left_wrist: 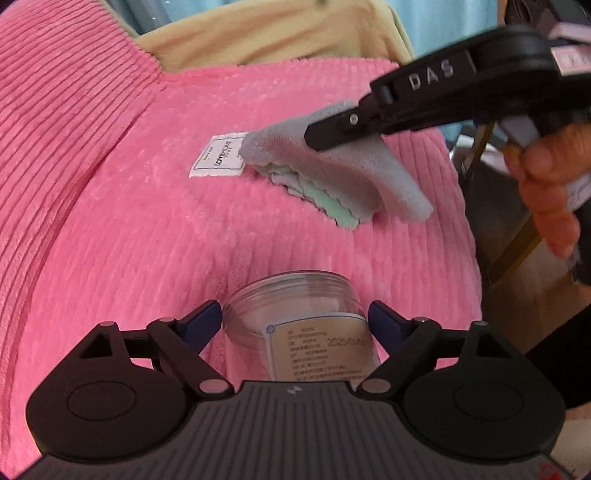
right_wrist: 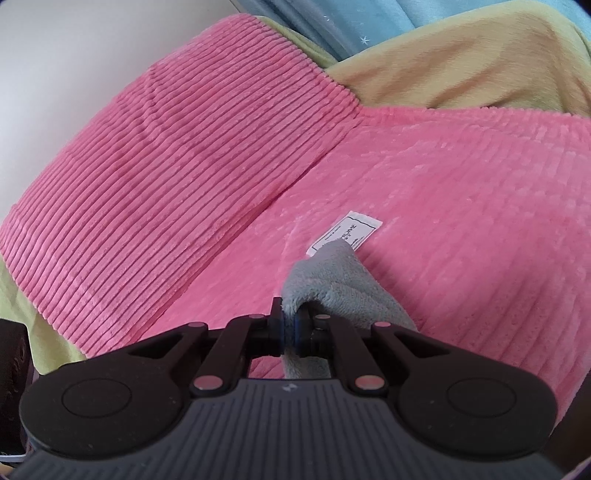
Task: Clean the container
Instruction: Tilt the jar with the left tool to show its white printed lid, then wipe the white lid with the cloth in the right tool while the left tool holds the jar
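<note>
A clear round plastic container [left_wrist: 291,299] with a white printed label lies on its side between my left gripper's blue pads [left_wrist: 201,320]. My left gripper [left_wrist: 295,323] is shut on it, just above a pink ribbed blanket [left_wrist: 147,229]. Farther off, my right gripper [left_wrist: 314,136] is shut on a folded grey cloth [left_wrist: 332,170] with a green layer [left_wrist: 332,206] underneath. The cloth hangs down onto the blanket. In the right wrist view the jaws [right_wrist: 290,328] pinch a fold of the grey cloth [right_wrist: 332,284].
A white sewn tag [left_wrist: 218,155] [right_wrist: 347,232] lies on the blanket beside the cloth. A person's hand [left_wrist: 546,184] holds the right gripper's handle. Beige bedding [right_wrist: 461,70] and blue fabric [right_wrist: 351,22] lie behind. A white wall [right_wrist: 74,74] is at the left.
</note>
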Motion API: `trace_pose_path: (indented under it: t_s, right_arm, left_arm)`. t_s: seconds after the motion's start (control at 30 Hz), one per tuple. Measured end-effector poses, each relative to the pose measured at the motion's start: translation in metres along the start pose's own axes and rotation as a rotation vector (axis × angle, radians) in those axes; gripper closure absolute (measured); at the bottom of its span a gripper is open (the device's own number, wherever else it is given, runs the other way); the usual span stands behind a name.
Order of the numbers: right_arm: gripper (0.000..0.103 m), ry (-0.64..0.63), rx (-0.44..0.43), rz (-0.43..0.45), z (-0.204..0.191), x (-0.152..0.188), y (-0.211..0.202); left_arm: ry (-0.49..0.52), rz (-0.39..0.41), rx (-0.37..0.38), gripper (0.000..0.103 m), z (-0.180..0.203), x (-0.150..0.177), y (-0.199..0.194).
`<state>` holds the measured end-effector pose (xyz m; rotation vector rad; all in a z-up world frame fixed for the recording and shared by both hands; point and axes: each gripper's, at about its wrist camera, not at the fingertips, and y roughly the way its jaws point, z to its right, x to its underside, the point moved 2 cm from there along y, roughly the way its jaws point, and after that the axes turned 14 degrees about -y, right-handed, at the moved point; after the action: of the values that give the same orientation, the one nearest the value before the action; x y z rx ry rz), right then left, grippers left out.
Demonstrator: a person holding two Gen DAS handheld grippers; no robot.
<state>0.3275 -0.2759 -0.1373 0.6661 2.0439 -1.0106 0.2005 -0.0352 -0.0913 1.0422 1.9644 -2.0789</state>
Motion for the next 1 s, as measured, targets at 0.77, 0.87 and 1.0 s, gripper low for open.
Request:
trace_pose_path:
  t_s: [0.77,0.87,1.0]
  right_arm:
    - [0.1,-0.023,-0.029,0.016,0.001,-0.005,0.003]
    - [0.1,-0.023,-0.036,0.015,0.001,-0.005,0.003]
    - [0.1,-0.037,-0.052,0.012,-0.001,-0.005,0.003]
  left_arm:
    - [-0.189,0.507,0.001,0.016,-0.004,0.022,-0.008]
    - [-0.182,0.509,-0.023,0.016,-0.004,0.022,-0.021]
    - [-0.209,0.491,-0.038,0.016,-0.008,0.023,-0.022]
